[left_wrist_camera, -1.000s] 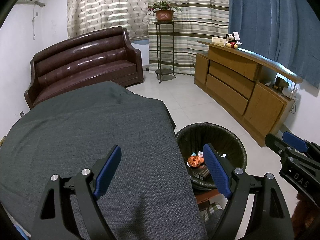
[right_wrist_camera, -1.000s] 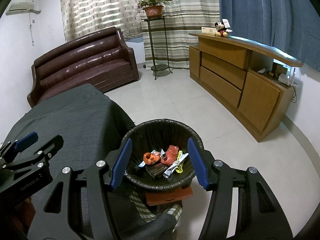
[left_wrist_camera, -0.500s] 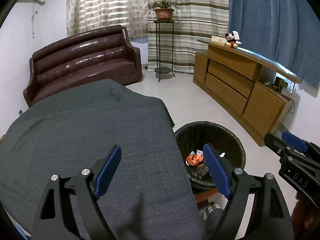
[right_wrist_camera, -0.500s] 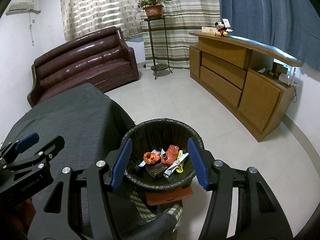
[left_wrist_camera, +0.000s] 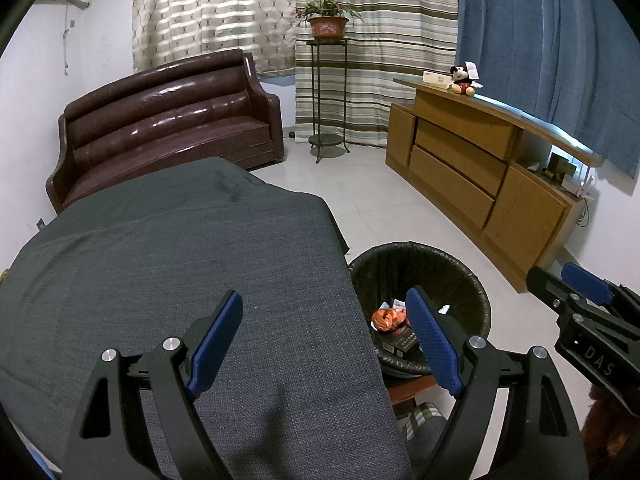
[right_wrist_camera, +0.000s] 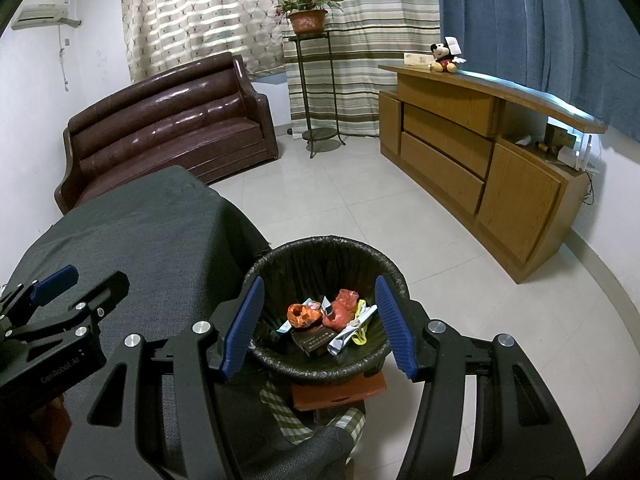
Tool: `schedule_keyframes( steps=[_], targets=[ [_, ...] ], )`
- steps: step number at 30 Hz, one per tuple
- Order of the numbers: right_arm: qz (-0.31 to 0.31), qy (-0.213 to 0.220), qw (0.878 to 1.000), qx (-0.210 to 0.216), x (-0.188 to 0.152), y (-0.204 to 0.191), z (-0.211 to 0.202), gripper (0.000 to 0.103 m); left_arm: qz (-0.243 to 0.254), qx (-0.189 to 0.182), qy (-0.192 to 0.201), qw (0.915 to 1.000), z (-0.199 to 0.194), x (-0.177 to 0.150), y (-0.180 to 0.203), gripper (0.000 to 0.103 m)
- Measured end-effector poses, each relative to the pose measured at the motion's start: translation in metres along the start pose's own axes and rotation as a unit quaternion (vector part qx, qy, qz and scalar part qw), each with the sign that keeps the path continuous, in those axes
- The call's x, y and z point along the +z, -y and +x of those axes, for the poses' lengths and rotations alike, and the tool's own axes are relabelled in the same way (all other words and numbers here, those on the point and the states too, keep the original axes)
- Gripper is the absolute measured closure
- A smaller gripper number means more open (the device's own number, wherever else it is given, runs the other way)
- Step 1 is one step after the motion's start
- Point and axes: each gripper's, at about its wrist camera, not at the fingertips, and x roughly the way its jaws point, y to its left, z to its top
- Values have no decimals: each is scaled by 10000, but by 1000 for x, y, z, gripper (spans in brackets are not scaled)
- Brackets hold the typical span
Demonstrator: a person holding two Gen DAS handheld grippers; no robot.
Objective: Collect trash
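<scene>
Now: my left claw (left_wrist_camera: 324, 332) spread, holding nothing, over the grey-cloth desk (left_wrist_camera: 168, 248) | my right claw (right_wrist_camera: 318, 326) spread, holding nothing, above the black-lined bin (right_wrist_camera: 280, 258) | trash — orange wrapper (right_wrist_camera: 301, 315), red wrapper (right_wrist_camera: 340, 310), silver packet (right_wrist_camera: 352, 330) — lies inside the bin | risk: bin sits on a small stool (right_wrist_camera: 340, 392); a low claw could knock its rim and tip it.

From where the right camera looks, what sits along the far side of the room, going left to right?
Air conditioner → brown sofa → potted plant on its tall stand → Mickey toy on the wooden sideboard.
</scene>
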Motion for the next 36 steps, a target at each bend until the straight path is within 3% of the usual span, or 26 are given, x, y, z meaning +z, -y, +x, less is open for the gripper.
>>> schedule_keyframes(
  steps=[36],
  targets=[
    [-3,-11,10000,9,1,0,0,47,116,-56,24,9999,-4,-5,27,22]
  ],
)
